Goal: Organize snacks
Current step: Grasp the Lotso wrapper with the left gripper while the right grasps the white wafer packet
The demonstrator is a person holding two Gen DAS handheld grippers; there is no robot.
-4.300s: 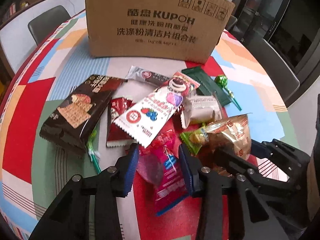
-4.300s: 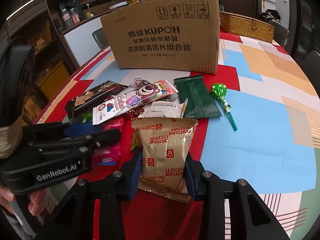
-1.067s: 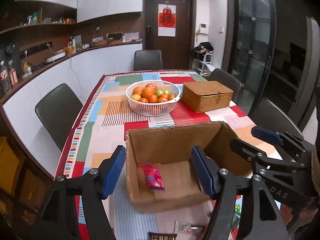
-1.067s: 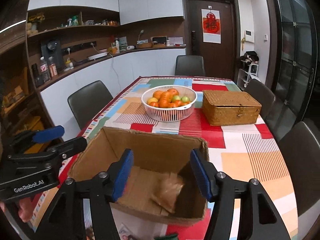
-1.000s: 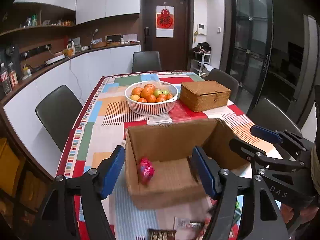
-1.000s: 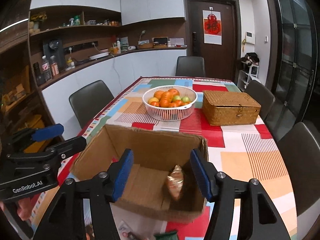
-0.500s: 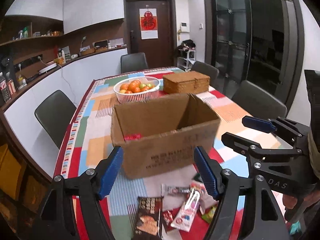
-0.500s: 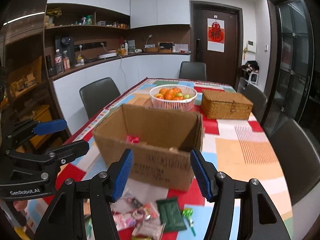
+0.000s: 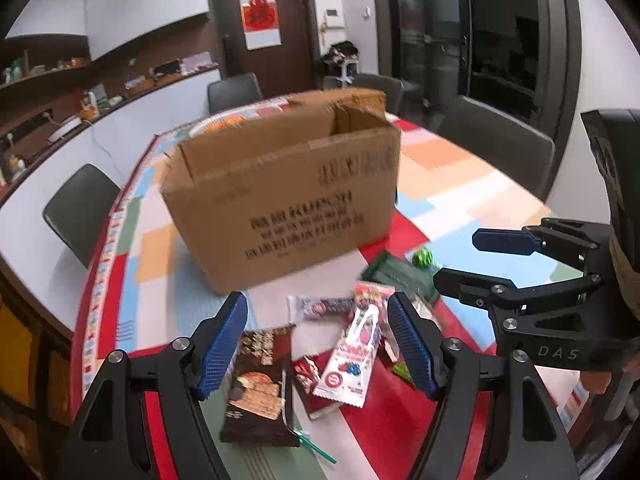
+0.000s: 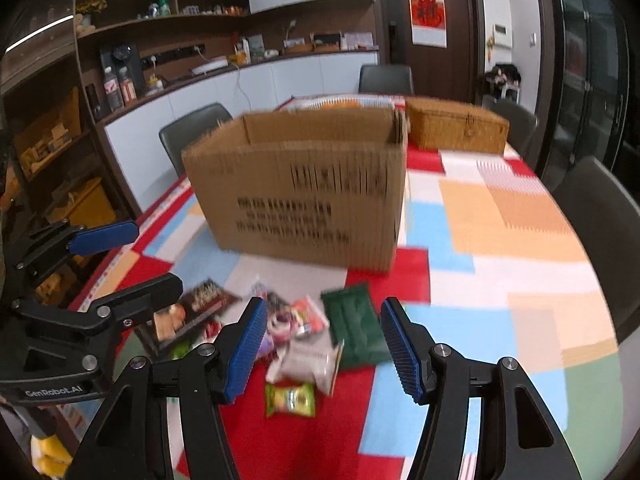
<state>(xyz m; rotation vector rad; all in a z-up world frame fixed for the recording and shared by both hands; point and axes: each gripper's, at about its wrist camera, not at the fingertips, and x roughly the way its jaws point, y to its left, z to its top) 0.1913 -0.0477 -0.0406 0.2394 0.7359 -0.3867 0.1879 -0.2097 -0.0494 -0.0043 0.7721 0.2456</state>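
An open cardboard box (image 9: 280,196) (image 10: 304,192) stands on the table behind a pile of snack packets. My left gripper (image 9: 316,344) is open and empty above a dark cracker packet (image 9: 260,384) and a white and red packet (image 9: 352,360). My right gripper (image 10: 322,350) is open and empty above a white packet (image 10: 308,360), a dark green packet (image 10: 356,328) and a small green packet (image 10: 290,400). A green lollipop (image 9: 424,258) lies to the right. What lies inside the box is hidden.
The table has a colourful patterned cloth (image 10: 500,240). A wicker basket (image 10: 456,130) sits behind the box. Dark chairs (image 9: 80,208) (image 10: 596,216) stand around the table. Each gripper shows in the other's view, the right one (image 9: 520,264) and the left one (image 10: 92,264).
Both grippers have dropped from above the box, where they let go a pink and a gold packet, and pulled back down toward the snack pile in front of it.
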